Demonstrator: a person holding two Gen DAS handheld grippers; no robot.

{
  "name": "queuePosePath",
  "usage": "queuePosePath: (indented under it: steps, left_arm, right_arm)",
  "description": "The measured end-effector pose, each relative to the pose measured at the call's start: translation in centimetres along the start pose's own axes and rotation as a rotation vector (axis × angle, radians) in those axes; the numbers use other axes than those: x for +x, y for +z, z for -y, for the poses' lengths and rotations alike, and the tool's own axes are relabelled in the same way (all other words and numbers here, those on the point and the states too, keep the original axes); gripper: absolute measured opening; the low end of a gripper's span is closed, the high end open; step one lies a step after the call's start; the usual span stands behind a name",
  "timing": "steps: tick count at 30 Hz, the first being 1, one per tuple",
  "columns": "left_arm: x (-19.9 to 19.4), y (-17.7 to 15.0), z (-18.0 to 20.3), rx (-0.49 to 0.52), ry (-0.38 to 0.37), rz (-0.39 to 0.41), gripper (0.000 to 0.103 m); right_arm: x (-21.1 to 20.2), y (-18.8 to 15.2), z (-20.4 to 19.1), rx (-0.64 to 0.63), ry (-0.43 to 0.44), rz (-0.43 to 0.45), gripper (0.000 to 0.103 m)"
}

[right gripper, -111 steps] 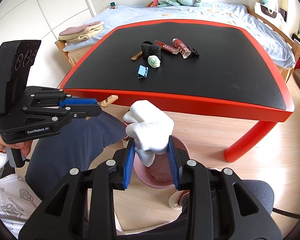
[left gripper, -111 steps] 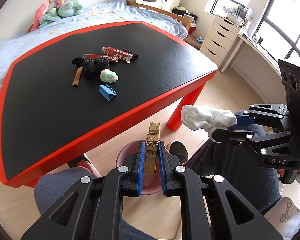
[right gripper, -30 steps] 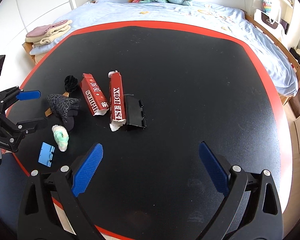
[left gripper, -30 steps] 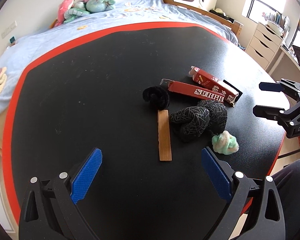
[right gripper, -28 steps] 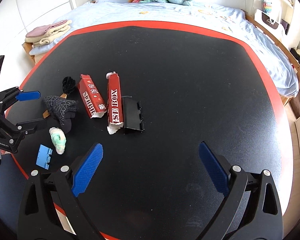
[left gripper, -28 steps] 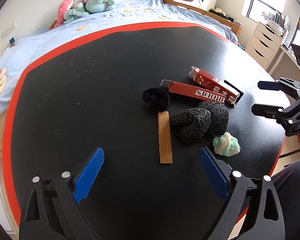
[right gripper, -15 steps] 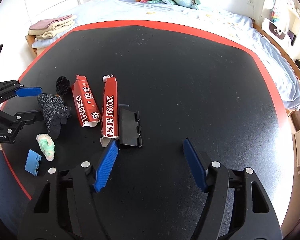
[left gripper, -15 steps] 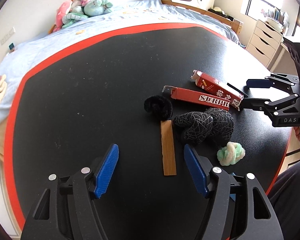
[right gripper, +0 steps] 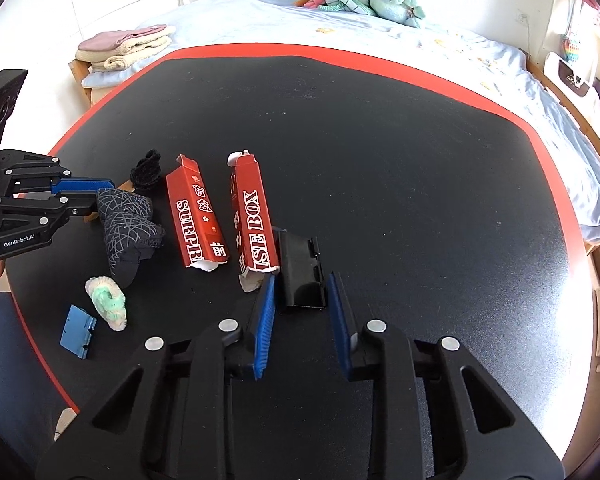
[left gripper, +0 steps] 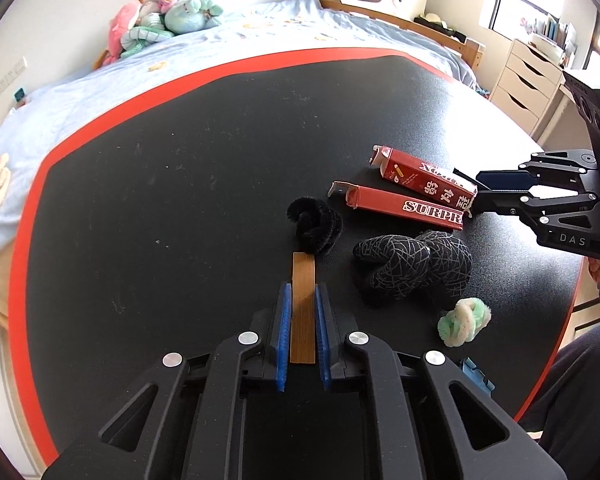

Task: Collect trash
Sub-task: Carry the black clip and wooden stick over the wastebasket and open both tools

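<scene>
A thin wooden strip (left gripper: 303, 280) lies flat on the black table, and my left gripper (left gripper: 302, 292) is shut on it. Its far end touches a black fuzzy coil (left gripper: 315, 224). In the right wrist view a black binder clip (right gripper: 300, 256) lies beside the torn end of a red "SURPRISE BOX" carton (right gripper: 254, 220). My right gripper (right gripper: 303, 276) straddles the clip. Its jaws are closing, and a narrow gap still shows on each side of the clip. A second red carton (right gripper: 196, 216) lies parallel to the left.
A black web-patterned sock (left gripper: 412, 268), a green-and-white fluffy ball (left gripper: 464, 322) and a blue binder clip (right gripper: 77, 330) lie near the table's red rim (right gripper: 340, 56). A bed with plush toys stands beyond. A person's dark trouser leg shows at the near edge.
Both pairs of jaws went from wide open to narrow. The left closed onto the wooden strip. The right drew in around the black clip after sliding toward it.
</scene>
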State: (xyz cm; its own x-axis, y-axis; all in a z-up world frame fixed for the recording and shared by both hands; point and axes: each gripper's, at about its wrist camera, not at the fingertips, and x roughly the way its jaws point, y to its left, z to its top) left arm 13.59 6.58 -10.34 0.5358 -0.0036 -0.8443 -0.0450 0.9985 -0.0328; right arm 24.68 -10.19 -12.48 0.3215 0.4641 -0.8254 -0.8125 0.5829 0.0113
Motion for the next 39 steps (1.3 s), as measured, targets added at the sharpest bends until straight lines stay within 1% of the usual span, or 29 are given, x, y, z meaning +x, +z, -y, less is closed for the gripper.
queuePosePath:
  steps: [6,13,22,31,39]
  left_arm:
    - [-0.2,-0.1,-0.1,-0.017,-0.012,-0.013,0.011]
    - [-1.6,-0.6,0.3,-0.022,-0.021,-0.009,0.011]
    - [-5.6,-1.5,2.6,-0.002,-0.059,0.034,0.011]
    - [-9.3,-3.6,5.5,0.035,-0.105,0.054,0.011]
    - [-11.5,-6.0,8.2,0.063,-0.142,0.057,0.011]
  right_arm:
    - [-0.3,-0.2,-0.2,0.025,-0.003,-0.001,0.025]
    - [-2.1,-1.0,-0.3,0.057,-0.005,0.013,0.025]
    - [-7.3,-2.4,-2.1,0.080,0.005,0.060,0.025]
    - [-12.3,-5.4,-5.1,0.094,0.027,0.097,0.025]
    - [-15.7,-8.6,-7.9,0.082,0.044,0.109,0.025]
